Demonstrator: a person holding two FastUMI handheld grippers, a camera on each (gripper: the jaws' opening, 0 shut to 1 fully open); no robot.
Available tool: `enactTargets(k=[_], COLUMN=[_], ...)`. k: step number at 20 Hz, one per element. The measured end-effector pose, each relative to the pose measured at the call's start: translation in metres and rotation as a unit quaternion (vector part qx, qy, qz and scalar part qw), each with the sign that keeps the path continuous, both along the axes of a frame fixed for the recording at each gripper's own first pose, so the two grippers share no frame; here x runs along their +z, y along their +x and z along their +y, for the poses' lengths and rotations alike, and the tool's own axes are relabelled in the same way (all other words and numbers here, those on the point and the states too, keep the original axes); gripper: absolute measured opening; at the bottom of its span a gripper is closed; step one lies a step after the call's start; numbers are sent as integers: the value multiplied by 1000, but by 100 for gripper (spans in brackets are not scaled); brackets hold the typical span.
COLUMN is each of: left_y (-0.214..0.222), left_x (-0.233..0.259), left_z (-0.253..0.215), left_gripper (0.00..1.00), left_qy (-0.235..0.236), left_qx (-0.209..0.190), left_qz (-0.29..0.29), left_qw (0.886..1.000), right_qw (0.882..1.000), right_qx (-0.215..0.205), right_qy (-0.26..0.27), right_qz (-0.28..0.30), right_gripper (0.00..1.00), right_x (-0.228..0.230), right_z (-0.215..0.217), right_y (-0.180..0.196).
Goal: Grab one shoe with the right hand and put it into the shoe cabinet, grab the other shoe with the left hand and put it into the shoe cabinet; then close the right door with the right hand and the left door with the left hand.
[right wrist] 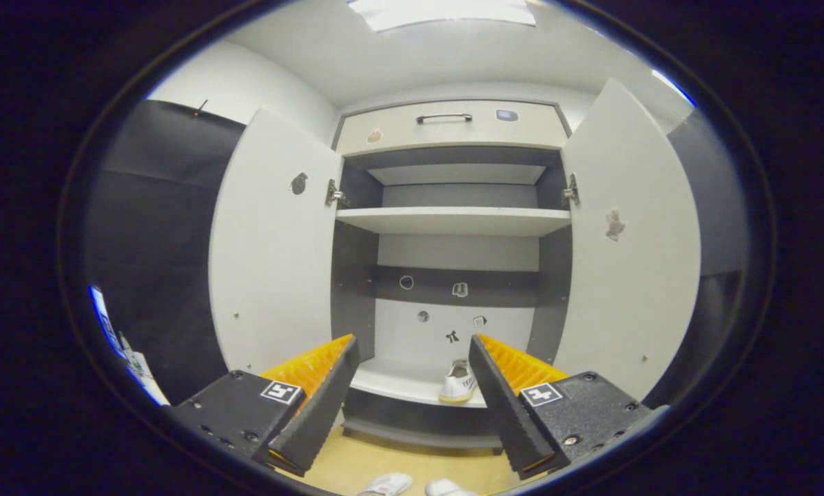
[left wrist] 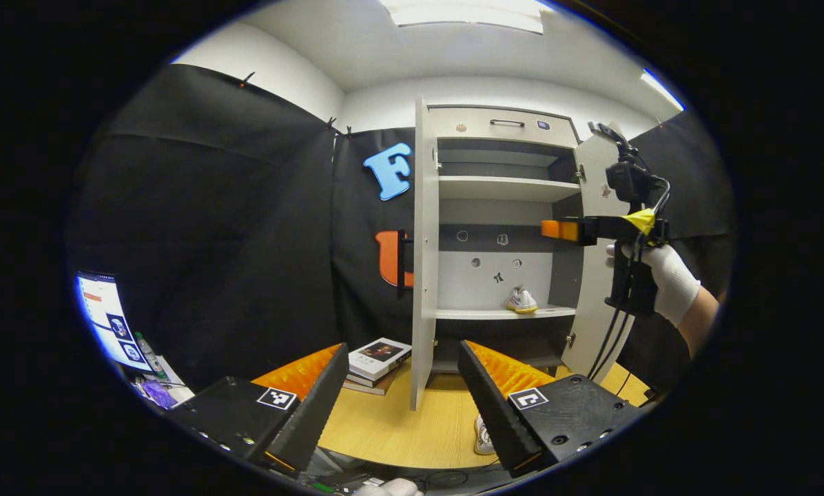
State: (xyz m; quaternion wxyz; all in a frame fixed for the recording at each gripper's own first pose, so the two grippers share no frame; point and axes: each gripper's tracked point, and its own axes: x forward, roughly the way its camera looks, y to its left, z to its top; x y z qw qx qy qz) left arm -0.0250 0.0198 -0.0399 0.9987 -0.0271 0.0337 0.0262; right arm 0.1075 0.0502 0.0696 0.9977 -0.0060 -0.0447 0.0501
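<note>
On the cabinet's lower shelf (left wrist: 501,313), far right, sits one shoe (left wrist: 521,300); a second shoe (left wrist: 483,435) lies near on the floor between the left gripper's (left wrist: 402,386) released fingers. It looks light and soft, best pinched at the collar. From the right gripper view, its gripper (right wrist: 412,386) gapes empty before both open doors (right wrist: 274,248), the shelved shoe (right wrist: 459,382) ahead.
</note>
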Motion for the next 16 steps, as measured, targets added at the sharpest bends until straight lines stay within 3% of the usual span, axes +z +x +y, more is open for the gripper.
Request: enactTargets(k=[5, 10, 13, 16], left_y=[-5, 2, 13, 24], left_x=[2, 3, -3, -8], left_z=[-16, -40, -53, -73], left_gripper=[96, 96, 96, 96], left_qy=[7, 13, 13, 11], left_qx=[-49, -78, -81, -91], left_qz=[-8, -14, -11, -9], left_qw=[999, 997, 997, 996], right_qw=[999, 996, 993, 993], right_qx=[-39, -56, -88, -84], right_qy=[10, 59, 52, 35], right_qz=[0, 32, 52, 70], right_gripper=[100, 100, 100, 100], right_x=[-23, -74, -104, -116], right_z=[-36, -79, -105, -116], right_y=[-86, -138, -158, -159])
